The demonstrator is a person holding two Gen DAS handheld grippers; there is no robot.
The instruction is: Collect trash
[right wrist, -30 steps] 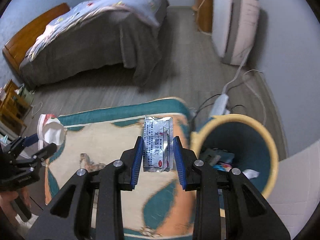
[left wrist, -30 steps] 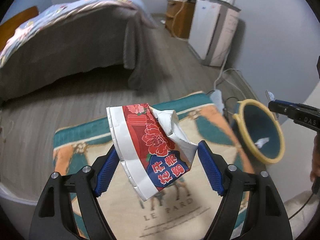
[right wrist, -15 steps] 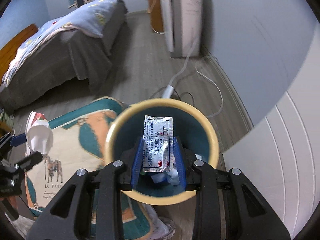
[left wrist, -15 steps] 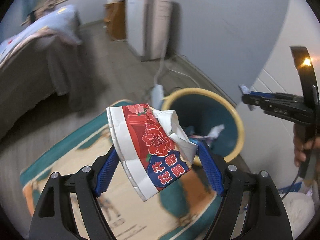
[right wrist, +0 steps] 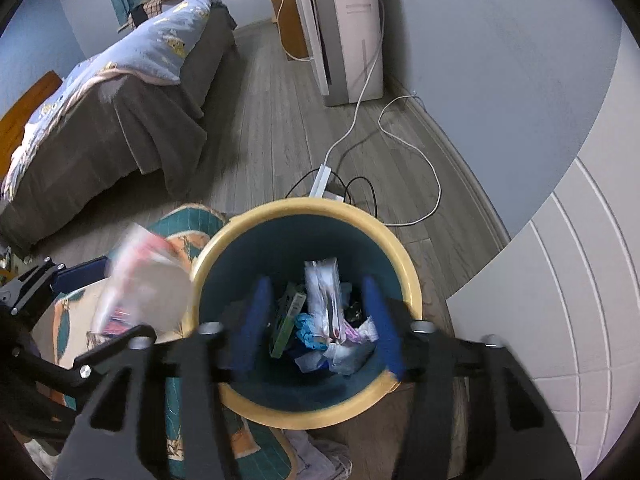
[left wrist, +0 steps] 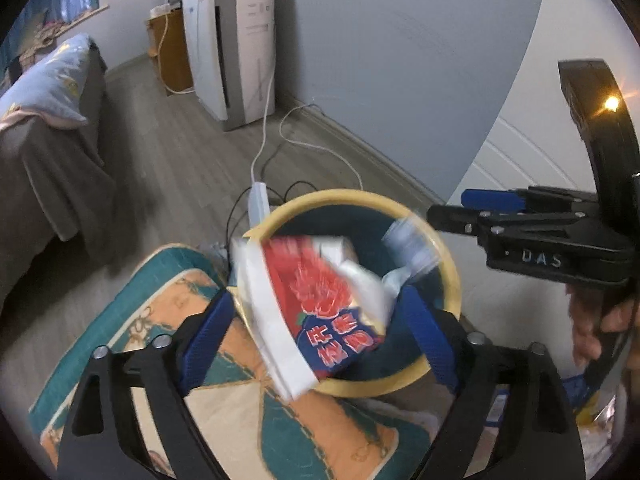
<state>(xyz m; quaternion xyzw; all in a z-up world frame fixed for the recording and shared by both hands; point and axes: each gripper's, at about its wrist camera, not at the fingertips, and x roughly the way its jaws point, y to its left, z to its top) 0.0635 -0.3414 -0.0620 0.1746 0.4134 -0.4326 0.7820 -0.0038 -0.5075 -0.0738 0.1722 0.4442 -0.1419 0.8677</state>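
Observation:
A crumpled red, white and blue paper cup (left wrist: 320, 300) hangs blurred between the pads of my left gripper (left wrist: 316, 300), loose from them, over the near rim of the yellow-rimmed teal bin (left wrist: 340, 196). The left jaws are opening. My right gripper (right wrist: 316, 284) is over the bin (right wrist: 304, 204), its jaws opening with nothing pressed between them. The silver sachet (right wrist: 322, 292) is below its pads, inside the bin among other trash. The left wrist view shows the sachet (left wrist: 408, 240) as a blur over the bin, below the right gripper (left wrist: 448, 206). The cup (right wrist: 136, 280) shows blurred at the bin's left.
The bin stands on a wood floor at the corner of a teal and orange rug (left wrist: 160, 280). A power strip (right wrist: 320, 180) with cables lies just behind it. A white appliance (right wrist: 344, 32) stands by the wall, a bed (right wrist: 100, 120) at the left, a white panelled surface (right wrist: 560, 280) at the right.
Both grippers swung from over the rug to the bin. The right jaws opened and the sachet dropped into the bin. The left jaws widened and the cup slid loose.

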